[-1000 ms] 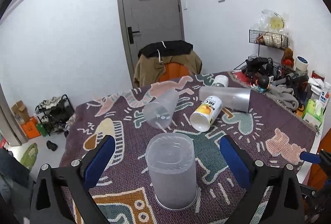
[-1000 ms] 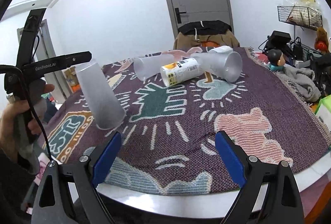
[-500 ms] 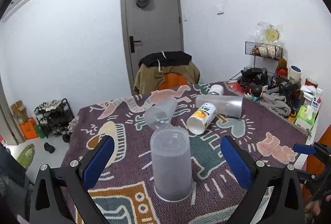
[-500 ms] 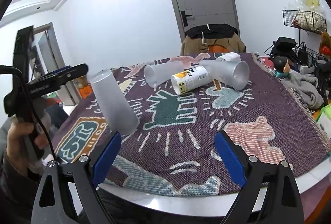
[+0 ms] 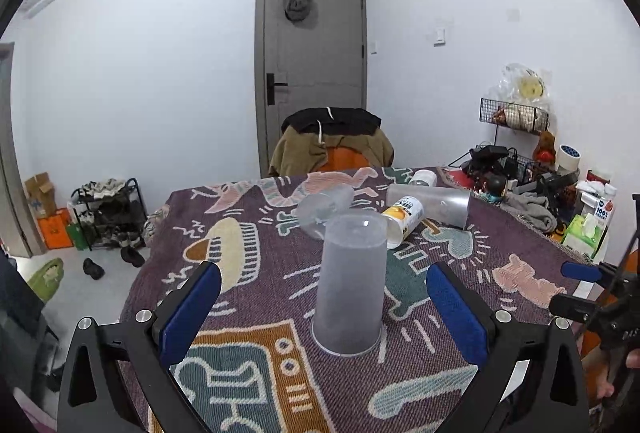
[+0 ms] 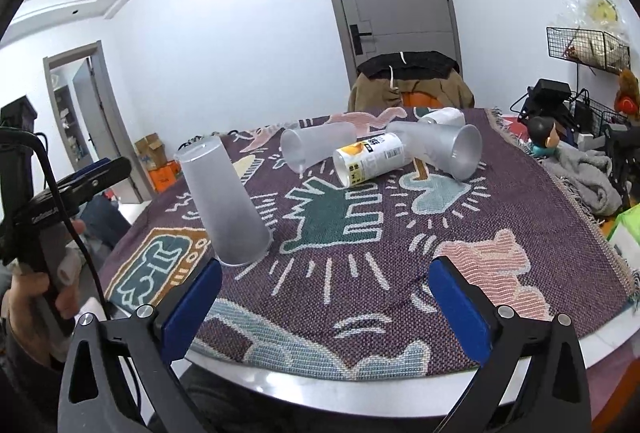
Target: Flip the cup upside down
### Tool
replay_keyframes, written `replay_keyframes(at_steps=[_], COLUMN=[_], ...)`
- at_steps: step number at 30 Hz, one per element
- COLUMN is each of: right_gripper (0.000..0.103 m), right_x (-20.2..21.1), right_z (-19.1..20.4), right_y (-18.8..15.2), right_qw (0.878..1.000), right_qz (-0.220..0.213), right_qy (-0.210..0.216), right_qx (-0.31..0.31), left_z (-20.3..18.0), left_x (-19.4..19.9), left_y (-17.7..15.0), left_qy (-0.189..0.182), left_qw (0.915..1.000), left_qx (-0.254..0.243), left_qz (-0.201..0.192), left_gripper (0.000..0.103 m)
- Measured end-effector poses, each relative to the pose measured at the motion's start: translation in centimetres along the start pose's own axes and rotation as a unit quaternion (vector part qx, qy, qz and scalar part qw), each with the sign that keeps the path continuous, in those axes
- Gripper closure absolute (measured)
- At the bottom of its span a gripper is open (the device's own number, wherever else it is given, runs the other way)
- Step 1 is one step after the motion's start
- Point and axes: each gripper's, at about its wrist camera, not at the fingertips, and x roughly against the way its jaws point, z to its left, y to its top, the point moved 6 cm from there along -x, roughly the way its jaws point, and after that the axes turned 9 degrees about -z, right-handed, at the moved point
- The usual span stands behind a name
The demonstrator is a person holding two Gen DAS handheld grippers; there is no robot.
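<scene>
Left hand-held gripper [image 5: 323, 303] agape around inverted cup [image 5: 350, 283], toppled cups [image 5: 430, 201] beyond

The left tool [image 5: 322, 307] is held level and low with its two blue-padded fingers [image 5: 190, 307] spread wide apart and nothing between them touching either pad. The right tool [image 6: 324, 307] is in the same state, its blue-padded fingers [image 6: 460, 307] wide apart and gripping nothing. In the right wrist view the left tool's black handle is gripped in the person's left hand [image 6: 38, 293] at the far left, with a black cable running down along it.
</scene>
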Motion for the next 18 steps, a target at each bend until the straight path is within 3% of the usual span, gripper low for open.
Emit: replay_keyframes(at_steps=[12,18], right_gripper=[0.000,0.000], right_x=[0.0,0.1], right_z=[2.1,2.3], right_y=[-0.8,-0.9], right_qw=[0.999,0.998], right_qz=[-0.007,-0.014], right_qy=[-0.004,-0.002], right_qx=[0.049,0.056], left_z=[2.0,2.9], left_x=[2.7,4.2], left_y=[-2.5,-3.1], left_qy=[0.012,0.029], left_qw=[0.9991,0.9986], left_qx=[0.039,0.028], left_qz=[-0.012,-0.034], left_gripper=[0.000,0.000])
